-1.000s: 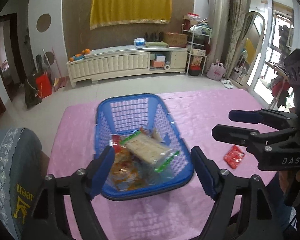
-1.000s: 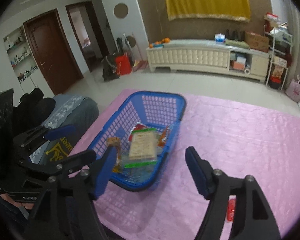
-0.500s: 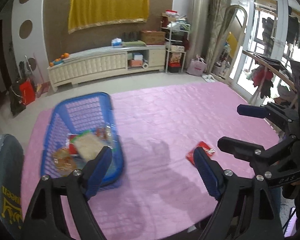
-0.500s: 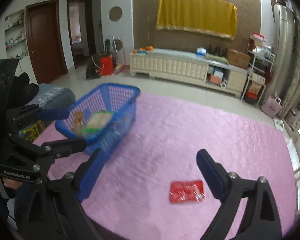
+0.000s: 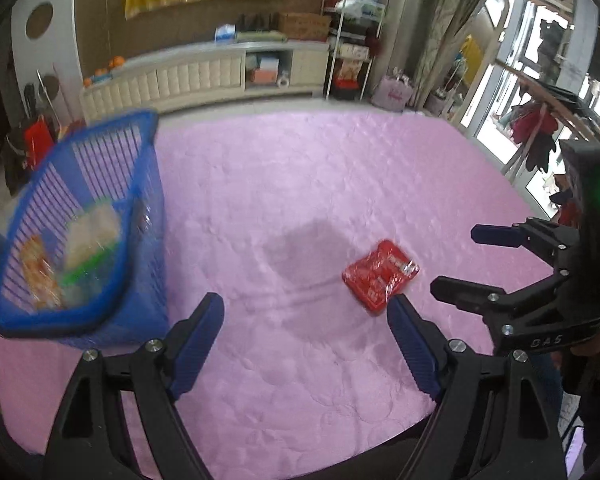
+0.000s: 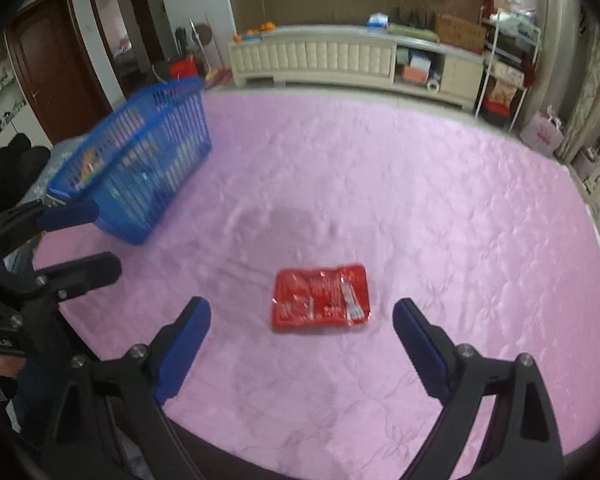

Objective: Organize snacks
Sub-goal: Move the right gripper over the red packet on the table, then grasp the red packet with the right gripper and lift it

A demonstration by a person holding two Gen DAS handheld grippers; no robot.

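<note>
the view has been turned from the blue basket (image 6: 140, 168) to the red snack packet (image 6: 321, 297); the right gripper (image 6: 302, 326) and left gripper (image 5: 306, 320) are held wide, empty.

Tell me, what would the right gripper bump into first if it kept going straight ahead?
Probably the red snack packet. It lies flat on the pink cloth, just ahead of the open, empty right gripper. Depth is hard to judge.
</note>
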